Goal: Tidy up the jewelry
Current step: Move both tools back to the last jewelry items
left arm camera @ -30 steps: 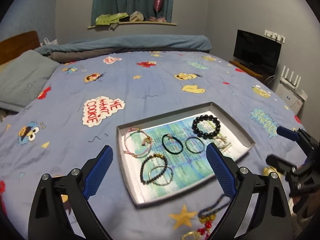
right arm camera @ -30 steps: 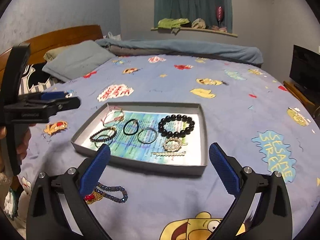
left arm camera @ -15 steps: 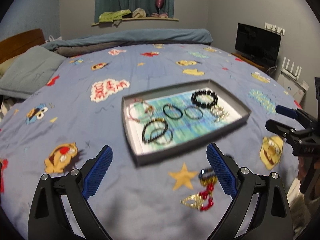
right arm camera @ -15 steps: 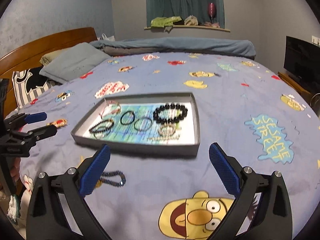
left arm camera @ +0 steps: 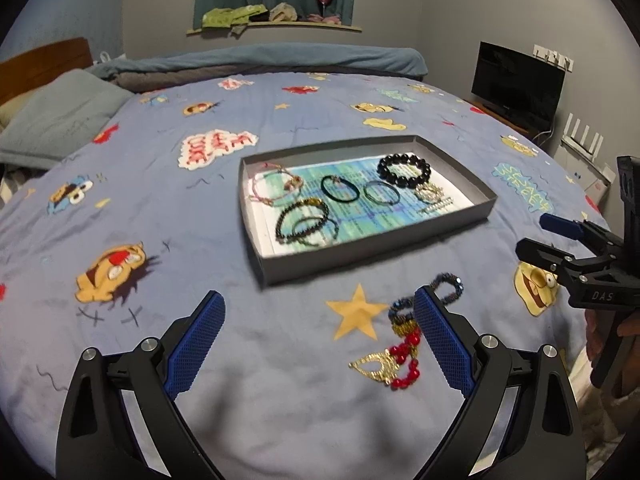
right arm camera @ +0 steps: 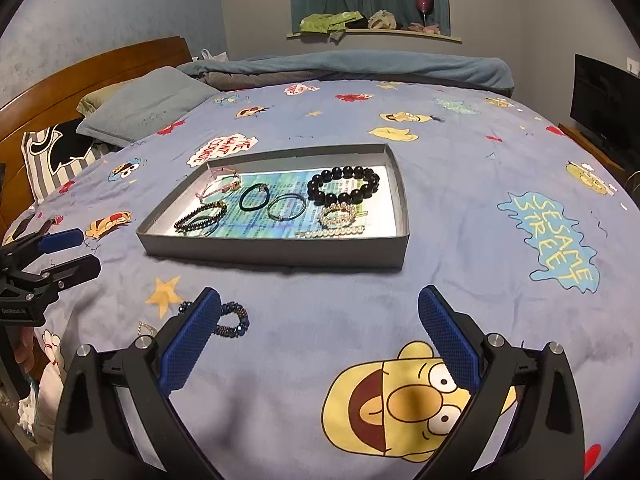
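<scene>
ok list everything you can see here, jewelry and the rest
tray: 1, grey, middle of the bed
black bead bracelet: 1, black, far right in tray
thin rings: 2, dark green and grey, centre of tray
pink cord bracelet: 1, pink, left in tray
small-bead bracelets: 2, dark, near left in tray
pearl pieces: 2, pale, near right in tray
dark blue bead bracelet: 1, on the bedspread before the tray
red and gold piece: 1, on the bedspread, nearest
bedspread: 1, blue, cartoon print
pillow: 1, grey, left
TV: 1, black, right
left gripper: open
right gripper: open
</scene>
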A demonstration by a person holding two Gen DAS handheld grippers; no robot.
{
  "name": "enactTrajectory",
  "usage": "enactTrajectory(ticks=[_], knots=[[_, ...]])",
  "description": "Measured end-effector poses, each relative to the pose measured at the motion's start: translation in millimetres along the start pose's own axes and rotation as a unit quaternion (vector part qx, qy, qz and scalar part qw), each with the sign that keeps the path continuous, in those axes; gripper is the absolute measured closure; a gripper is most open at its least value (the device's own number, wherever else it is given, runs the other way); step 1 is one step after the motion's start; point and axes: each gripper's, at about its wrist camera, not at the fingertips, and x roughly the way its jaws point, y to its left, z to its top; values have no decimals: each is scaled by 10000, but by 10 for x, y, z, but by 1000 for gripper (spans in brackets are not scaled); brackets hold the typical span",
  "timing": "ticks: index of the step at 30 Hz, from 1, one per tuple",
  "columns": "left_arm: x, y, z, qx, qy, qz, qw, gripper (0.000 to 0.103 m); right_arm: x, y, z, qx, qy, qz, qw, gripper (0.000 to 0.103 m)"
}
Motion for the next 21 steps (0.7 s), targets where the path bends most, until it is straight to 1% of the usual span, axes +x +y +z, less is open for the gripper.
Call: enactTrajectory(ticks=[2, 6, 12, 18, 19, 20, 21], knots=[[6, 5, -64, 8, 35, 13, 10000, 9, 10, 15, -26, -24, 32, 4, 10000, 5], [37, 17, -217, 87, 156, 171, 9997, 9, 63, 40, -96, -77, 179, 25, 9998, 5], [101, 47, -448, -92, 371, 61, 9993, 9, 140, 58, -200, -78, 341, 52, 9994, 5], [170, -59, -568, 42, 467, -53, 9989, 13, 189, 91, -251, -91, 439, 95, 9989, 5], [169, -67, -577, 56, 462, -88, 9989, 20, 190, 101, -256, -105, 441, 110, 9989, 5], [179, -84, -584, 70, 487, -174, 9986, 31, 195, 115, -263, -126, 438, 126, 9989, 5], [193, -95, -588, 66, 527, -250, 9983, 38, 198, 122, -268, -140, 440, 134, 9988, 5]])
